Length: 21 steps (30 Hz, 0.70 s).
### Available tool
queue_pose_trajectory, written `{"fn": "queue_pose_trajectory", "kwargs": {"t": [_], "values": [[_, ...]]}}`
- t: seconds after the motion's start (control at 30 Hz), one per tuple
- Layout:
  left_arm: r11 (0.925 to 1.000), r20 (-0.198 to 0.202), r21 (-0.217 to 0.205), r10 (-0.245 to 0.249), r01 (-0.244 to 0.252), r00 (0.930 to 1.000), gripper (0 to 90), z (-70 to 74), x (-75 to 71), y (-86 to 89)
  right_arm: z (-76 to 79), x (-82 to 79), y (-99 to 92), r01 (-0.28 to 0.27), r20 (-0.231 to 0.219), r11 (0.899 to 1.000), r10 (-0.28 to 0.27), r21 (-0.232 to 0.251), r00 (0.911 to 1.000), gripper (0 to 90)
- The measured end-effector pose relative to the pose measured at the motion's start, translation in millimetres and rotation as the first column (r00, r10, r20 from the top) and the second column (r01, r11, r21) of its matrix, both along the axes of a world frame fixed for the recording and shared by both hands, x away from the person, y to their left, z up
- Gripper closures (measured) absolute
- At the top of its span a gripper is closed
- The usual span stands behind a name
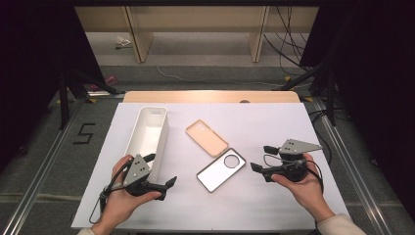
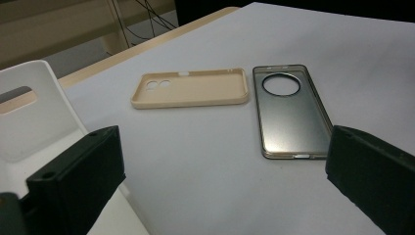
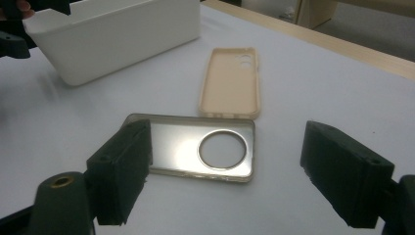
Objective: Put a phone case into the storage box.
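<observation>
- Grey phone case (image 1: 221, 169) lies flat mid-worktop, just right of the white bin (image 1: 147, 139), touching the beige case (image 1: 207, 137).
- Both grippers, left (image 1: 171, 182) and right (image 1: 262, 157), flank it with fingers released, holding nothing.
- Approach step; next, the right gripper must close on the case's rim.

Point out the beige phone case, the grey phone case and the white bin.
beige phone case (image 1: 206, 137), high view, inner back.
grey phone case (image 1: 220, 170), high view, middle of back.
white bin (image 1: 162, 139), high view, right wall.
</observation>
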<state>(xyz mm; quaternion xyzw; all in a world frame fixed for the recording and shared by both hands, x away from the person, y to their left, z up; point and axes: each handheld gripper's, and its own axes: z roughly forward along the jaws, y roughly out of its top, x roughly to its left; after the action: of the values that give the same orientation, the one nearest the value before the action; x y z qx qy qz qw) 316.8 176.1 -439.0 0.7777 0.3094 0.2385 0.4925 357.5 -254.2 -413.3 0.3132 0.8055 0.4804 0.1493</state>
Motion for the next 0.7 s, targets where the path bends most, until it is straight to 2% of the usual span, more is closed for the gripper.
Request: {"fn": "queue_pose_trajectory", "kwargs": {"t": [0.27,0.33,0.37,0.4,0.47,0.5,0.57,0.63,0.67,0.7], "values": [[1.0000,-0.002,-0.002,0.000,0.000,1.0000,0.7,-0.5,0.4,0.4,-0.7,1.4,1.0,0.007,-0.009,1.000,-0.007,-0.004,0.9999,22.2],[1.0000,-0.002,-0.001,0.000,0.000,1.0000,0.7,-0.4,0.5,0.1,-0.3,1.5,1.7,0.003,-0.013,1.000,-0.003,-0.005,0.9999,31.9],[1.0000,-0.004,-0.001,0.000,0.000,1.0000,0.8,-0.5,0.4,-0.1,0.1,1.4,3.6,-0.001,-0.018,1.000,0.001,-0.010,0.9998,41.4],[1.0000,-0.004,0.001,-0.002,0.002,1.0000,0.8,-0.6,0.4,-0.5,0.6,1.1,8.3,-0.026,-0.027,1.000,0.025,-0.017,0.9993,58.5],[1.0000,-0.005,-0.001,-0.002,0.002,1.0000,0.9,-0.6,0.4,-0.8,0.9,0.6,17.6,-0.051,-0.035,0.998,0.049,-0.032,0.9982,72.0],[1.0000,-0.004,-0.002,-0.002,0.002,1.0000,0.9,-0.5,0.4,-1.0,0.9,0.6,17.6,-0.051,-0.035,0.998,0.049,-0.032,0.9982,72.0],[1.0000,-0.002,-0.002,-0.002,0.002,1.0000,0.9,-0.4,0.6,-1.0,0.1,0.8,29.8,-0.081,-0.053,0.995,0.078,-0.063,0.9956,81.2],[1.0000,-0.003,-0.001,-0.003,0.003,1.0000,1.0,-0.5,0.6,-1.0,-2.5,0.7,43.1,-0.121,-0.087,0.989,0.114,-0.088,0.9897,88.4],[1.0000,-0.004,-0.003,-0.002,0.002,1.0000,1.0,-0.6,0.4,-1.2,-6.6,1.0,59.3,-0.161,-0.131,0.979,0.145,-0.123,0.9807,90.0],[1.0000,-0.004,-0.004,-0.003,0.003,1.0000,1.0,-0.6,0.4,-1.2,-6.6,1.0,59.3,-0.161,-0.131,0.979,0.145,-0.123,0.9807,90.0]]}}
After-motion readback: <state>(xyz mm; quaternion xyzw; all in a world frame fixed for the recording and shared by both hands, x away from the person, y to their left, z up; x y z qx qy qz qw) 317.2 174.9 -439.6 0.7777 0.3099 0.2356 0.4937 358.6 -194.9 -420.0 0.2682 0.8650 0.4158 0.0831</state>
